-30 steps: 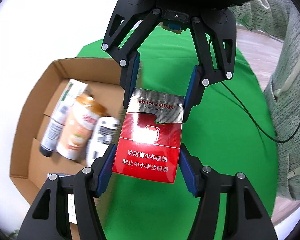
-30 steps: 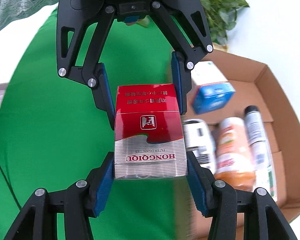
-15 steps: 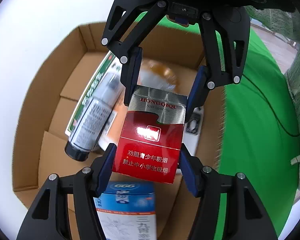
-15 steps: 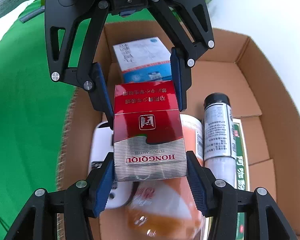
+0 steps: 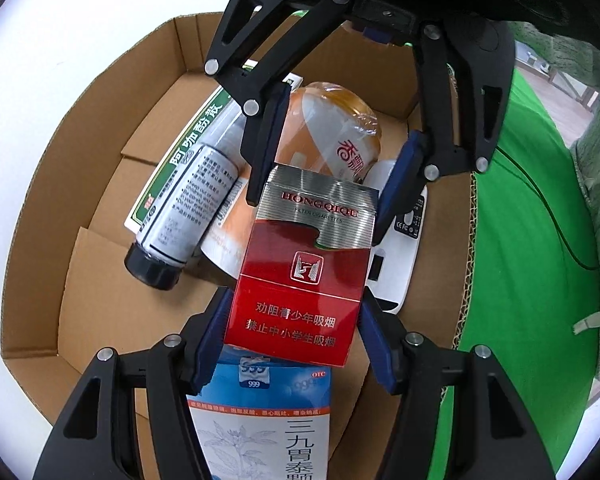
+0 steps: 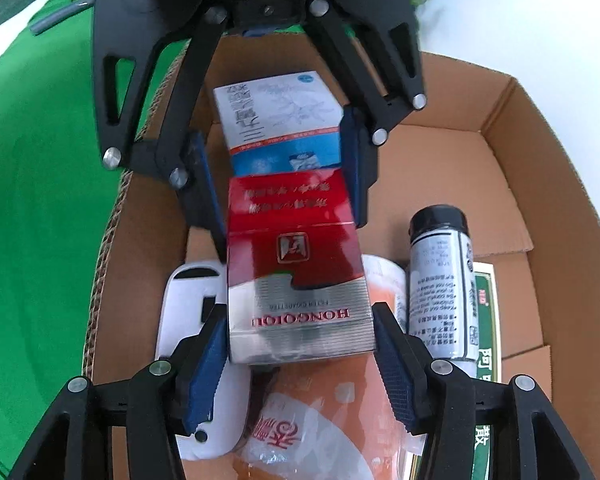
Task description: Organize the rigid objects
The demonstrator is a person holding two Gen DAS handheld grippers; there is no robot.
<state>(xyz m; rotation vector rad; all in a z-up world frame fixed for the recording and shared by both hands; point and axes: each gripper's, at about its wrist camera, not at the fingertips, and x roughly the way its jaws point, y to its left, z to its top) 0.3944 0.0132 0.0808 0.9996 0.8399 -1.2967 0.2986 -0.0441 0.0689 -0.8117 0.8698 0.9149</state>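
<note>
1. The pack (image 5: pixel 300 268), red and silver, reads "HONGQIQU FILTER CIGARETTES" and sits above the box (image 5: pixel 100 200).
2. The left gripper (image 5: pixel 292 336) and right gripper (image 6: pixel 300 344) flank its two ends; both sets of jaws have just been opening, and their pads now stand slightly clear of the pack.
3. Below lie a "999" carton (image 5: pixel 260 420), a black-capped bottle (image 6: pixel 440 280) and an orange cup (image 5: pixel 332 132).
</note>
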